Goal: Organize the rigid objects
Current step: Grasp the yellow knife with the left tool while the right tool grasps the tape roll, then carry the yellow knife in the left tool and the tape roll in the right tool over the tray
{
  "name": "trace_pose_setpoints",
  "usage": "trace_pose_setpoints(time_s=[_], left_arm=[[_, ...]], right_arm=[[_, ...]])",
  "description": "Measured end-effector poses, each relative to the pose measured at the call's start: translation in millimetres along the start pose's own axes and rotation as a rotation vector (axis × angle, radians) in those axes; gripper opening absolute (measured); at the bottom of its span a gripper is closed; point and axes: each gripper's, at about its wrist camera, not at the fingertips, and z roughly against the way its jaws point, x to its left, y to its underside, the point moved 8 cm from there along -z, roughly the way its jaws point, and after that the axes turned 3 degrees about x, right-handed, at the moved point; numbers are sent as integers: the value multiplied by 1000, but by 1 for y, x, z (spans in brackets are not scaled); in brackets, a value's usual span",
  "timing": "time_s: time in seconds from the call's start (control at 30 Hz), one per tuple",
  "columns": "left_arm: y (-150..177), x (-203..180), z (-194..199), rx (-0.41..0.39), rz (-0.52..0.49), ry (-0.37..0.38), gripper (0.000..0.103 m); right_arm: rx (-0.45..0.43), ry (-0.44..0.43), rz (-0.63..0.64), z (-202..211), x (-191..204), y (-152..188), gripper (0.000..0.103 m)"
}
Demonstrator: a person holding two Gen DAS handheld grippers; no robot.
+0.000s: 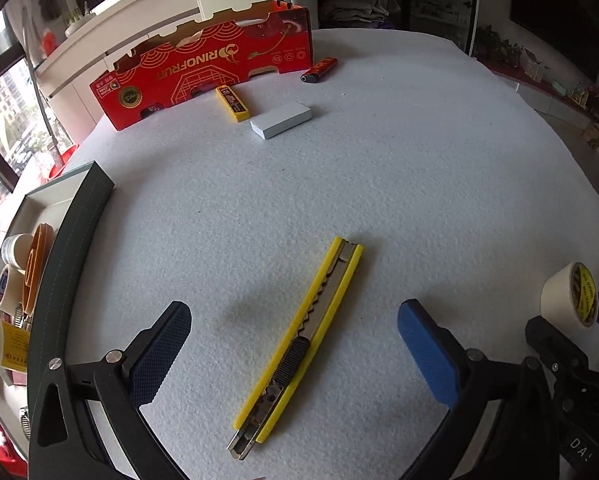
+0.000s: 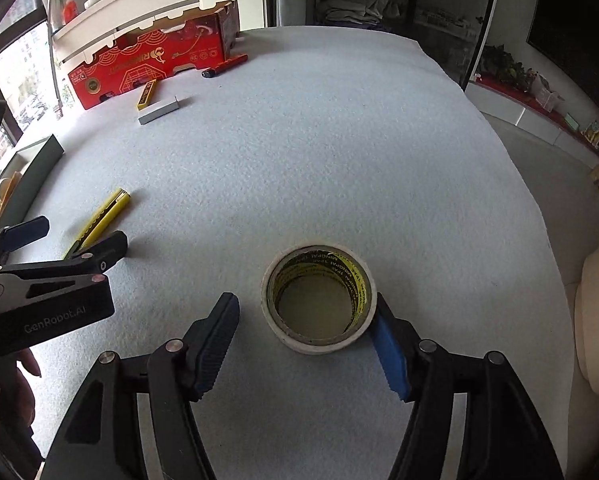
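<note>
Yellow-cased metal utility knife [image 1: 299, 344] lay in the lower centre of the left wrist view, its long axis running lower left to upper right between the released jaws of the left gripper [image 1: 295, 332], while the right gripper [image 2: 305, 330], also released, flanked a cream masking-tape roll [image 2: 319, 300].

"RINOFRUIT" upside down on red carton [image 1: 203, 76], "GenRobot.AI" on left gripper [image 2: 75, 240] body
</note>
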Motion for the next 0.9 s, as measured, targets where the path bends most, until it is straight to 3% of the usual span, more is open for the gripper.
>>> trace_pose_setpoints(time_s=[0.1, 0.17, 0.23, 0.3, 0.33, 0.37, 0.43, 0.7, 0.9], left_arm=[[1, 7, -4, 30, 70, 78, 103], [2, 2, -1, 42, 21, 76, 102], [5, 0, 1, 64, 17, 96, 98], [6, -6, 8, 59, -19, 116, 84], [7, -10, 12, 53, -37, 126, 66], [8, -13, 16, 49, -55, 131, 41], [13, -16, 21, 60, -64, 157, 17], [43, -17, 54, 52, 11, 274, 17], [61, -23, 83, 7, 0, 293, 17]], right_arm=[[-5, 3, 9, -1, 1, -1, 66], [-2, 2, 14, -1, 1, -2, 65], [-4, 1, 9, 2, 0, -1, 50], [8, -8, -1, 3, -2, 1, 50], [10, -12, -5, 4, -2, 3, 50], [12, -20, -12, 6, -2, 5, 50], [11, -39, -33, 10, -1, 9, 50], [-29, -80, -39, 37, 13, 23, 50], [-44, -111, -52, 51, 23, 33, 50]])
